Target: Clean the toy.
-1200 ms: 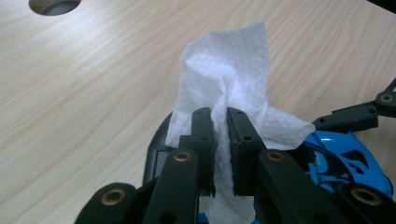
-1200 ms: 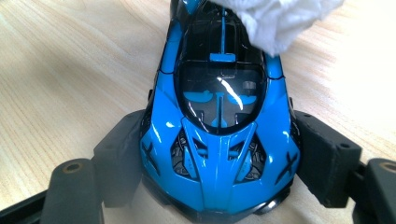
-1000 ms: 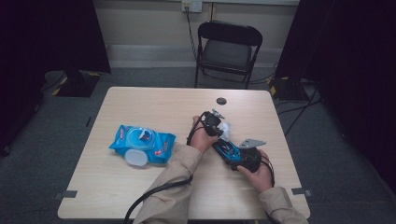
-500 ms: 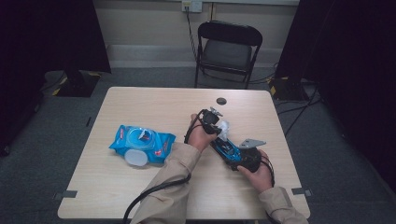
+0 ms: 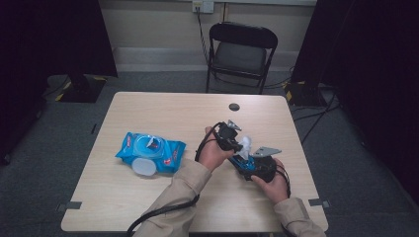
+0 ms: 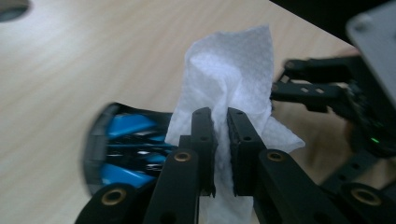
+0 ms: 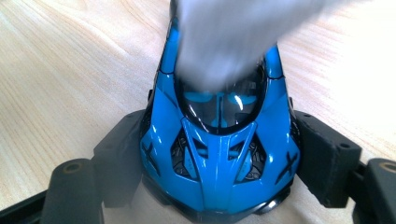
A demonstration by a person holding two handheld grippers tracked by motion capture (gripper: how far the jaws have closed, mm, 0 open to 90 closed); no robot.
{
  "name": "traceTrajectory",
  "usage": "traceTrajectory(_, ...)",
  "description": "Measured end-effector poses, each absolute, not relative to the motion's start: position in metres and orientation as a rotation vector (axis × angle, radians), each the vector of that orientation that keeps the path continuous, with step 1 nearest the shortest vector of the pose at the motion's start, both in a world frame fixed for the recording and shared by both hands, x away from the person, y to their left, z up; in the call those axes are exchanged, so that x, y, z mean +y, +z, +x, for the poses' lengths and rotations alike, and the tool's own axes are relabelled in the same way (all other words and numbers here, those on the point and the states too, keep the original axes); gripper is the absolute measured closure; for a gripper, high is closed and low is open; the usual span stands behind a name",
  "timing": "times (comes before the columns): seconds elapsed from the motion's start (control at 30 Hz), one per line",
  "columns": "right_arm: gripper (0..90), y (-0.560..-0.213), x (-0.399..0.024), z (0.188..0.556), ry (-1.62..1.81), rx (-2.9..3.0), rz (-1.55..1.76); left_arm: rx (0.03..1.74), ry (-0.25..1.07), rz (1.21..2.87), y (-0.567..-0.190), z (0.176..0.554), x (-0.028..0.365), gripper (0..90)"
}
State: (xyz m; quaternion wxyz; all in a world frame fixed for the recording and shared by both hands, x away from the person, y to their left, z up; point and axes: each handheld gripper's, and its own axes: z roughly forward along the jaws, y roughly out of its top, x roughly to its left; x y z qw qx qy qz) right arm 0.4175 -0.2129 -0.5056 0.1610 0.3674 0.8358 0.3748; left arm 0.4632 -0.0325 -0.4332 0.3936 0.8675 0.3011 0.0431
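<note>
Your left gripper (image 6: 220,135) is clamped on a white wipe (image 6: 233,74); the wipe's lower end is hidden btwn the jaws. Your right gripper (image 7: 219,163) grips a blue toy car (image 7: 219,154) by its sides, just above the table (image 5: 163,113) at right-centre. The wipe drapes over the car's front, blurred in the right gripper view. Wipes pack (image 5: 150,152) lies well apart, to the left.

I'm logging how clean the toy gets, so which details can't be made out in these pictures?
- Blue toy car: in the right gripper view the blurred white wipe covers its far end.
- In the left gripper view, the left gripper and wipe hide most of the car.
- Blue wipes pack: print too small in the high view.
</note>
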Motion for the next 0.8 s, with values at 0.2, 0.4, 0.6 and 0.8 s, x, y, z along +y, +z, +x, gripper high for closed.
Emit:
traceTrajectory(0.2, 24.7, -0.506, -0.213, 0.418, 1.070, 2.387, 1.047, 0.696, 0.019, 2.272, -0.450, 0.443, -0.047, 82.4)
traceTrajectory(0.4, 24.7, -0.506, -0.213, 0.417, 1.071, 2.388, 1.051, 0.669, 0.018, 2.295, -0.459, 0.440, -0.053, 82.3)
traceTrajectory(0.6, 24.7, -0.506, -0.213, 0.418, 1.070, 2.389, 1.047, 0.689, 0.027, 2.295, -0.461, 0.446, -0.048, 82.3)
traceTrajectory(0.8, 24.7, -0.506, -0.213, 0.418, 1.071, 2.389, 1.047, 0.712, 0.075, 2.308, -0.457, 0.452, -0.037, 82.2)
